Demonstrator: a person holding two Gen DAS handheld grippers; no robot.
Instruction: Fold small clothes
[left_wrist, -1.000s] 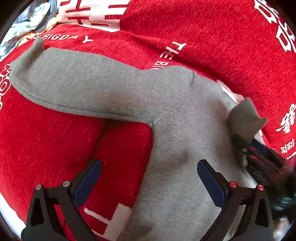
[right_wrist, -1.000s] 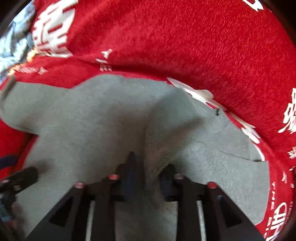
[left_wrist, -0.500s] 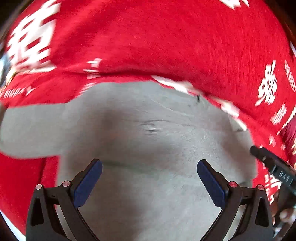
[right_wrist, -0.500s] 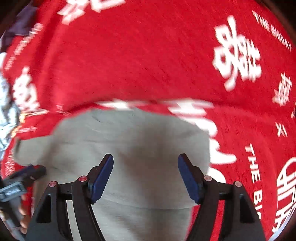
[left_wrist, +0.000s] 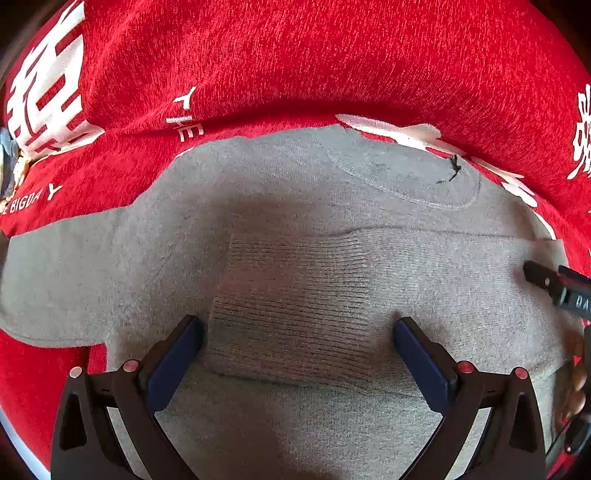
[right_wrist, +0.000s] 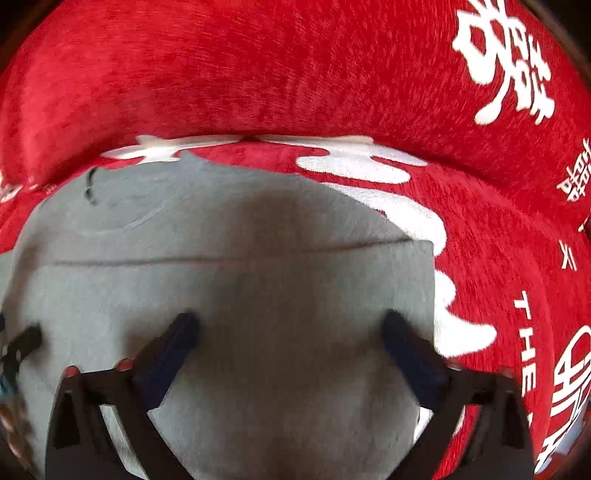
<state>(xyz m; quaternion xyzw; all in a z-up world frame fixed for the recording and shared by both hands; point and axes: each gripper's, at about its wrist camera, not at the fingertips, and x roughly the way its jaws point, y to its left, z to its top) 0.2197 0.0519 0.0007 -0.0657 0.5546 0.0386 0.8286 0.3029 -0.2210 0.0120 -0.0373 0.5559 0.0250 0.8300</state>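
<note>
A grey sweater lies flat on the red cloth, collar toward the far side. One sleeve is folded across the chest, its ribbed cuff lying between the fingers of my left gripper, which is open just above it. The other sleeve stretches out to the left. My right gripper hovers over the folded sleeve near the sweater's right edge. Its jaws are opening wide and pinch nothing. Each gripper shows at the edge of the other's view: right gripper, left gripper.
The red cloth bears large white characters and lettering and rises in a padded ridge behind the sweater. A patterned fabric peeks in at the far left. A person's fingers show at the right edge.
The right gripper was shut on a fold of the sleeve; it has let go and opened wide, moving right. The sleeve now lies across the chest. The left gripper moved right over the cuff.
</note>
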